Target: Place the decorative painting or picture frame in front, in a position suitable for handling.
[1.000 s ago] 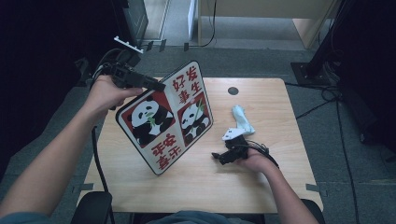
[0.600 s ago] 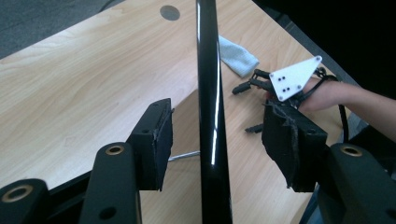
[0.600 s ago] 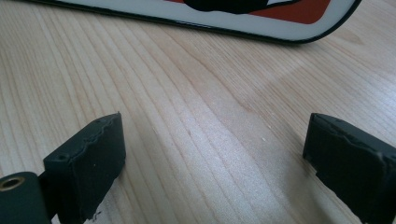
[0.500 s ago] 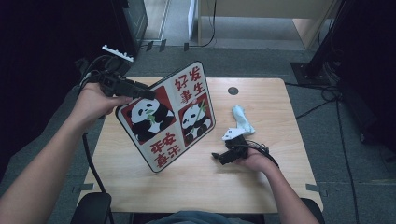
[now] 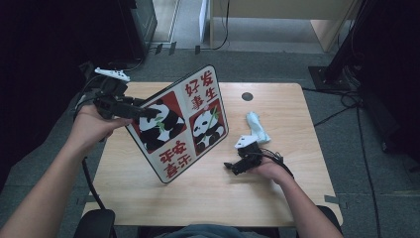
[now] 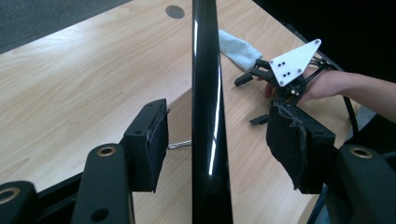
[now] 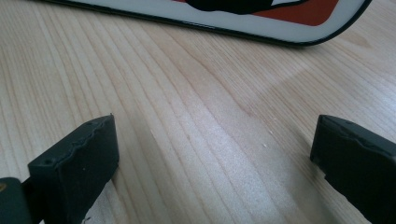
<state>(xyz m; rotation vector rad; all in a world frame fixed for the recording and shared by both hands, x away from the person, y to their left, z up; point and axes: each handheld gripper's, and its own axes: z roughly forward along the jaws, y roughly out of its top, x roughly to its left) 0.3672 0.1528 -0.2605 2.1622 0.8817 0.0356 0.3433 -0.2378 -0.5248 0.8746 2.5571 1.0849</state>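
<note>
panda-printed red-and-white rigid board [image 5: 183, 124], propped tilted on wooden surface [image 5: 277, 193]: stiff, light, glossy-slippery; best pinched at upper edge. left claw [image 6: 217, 140] just opening, astride edge, pads clear; right claw [image 7: 215, 154] open, empty.

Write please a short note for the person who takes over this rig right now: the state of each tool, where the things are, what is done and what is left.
Left tool: jaws have just been opening; the panda board's edge stands between the pads, with a gap on both sides, so it is not gripped.
Right tool: open, nothing held, low over the table near the board's lower corner.
Board: tilted on its lower edge on the table. A white cloth lies beyond the right tool.
Done: board released by the left tool.
Left: probably check that the board stands steady. The cloth is untouched.
</note>
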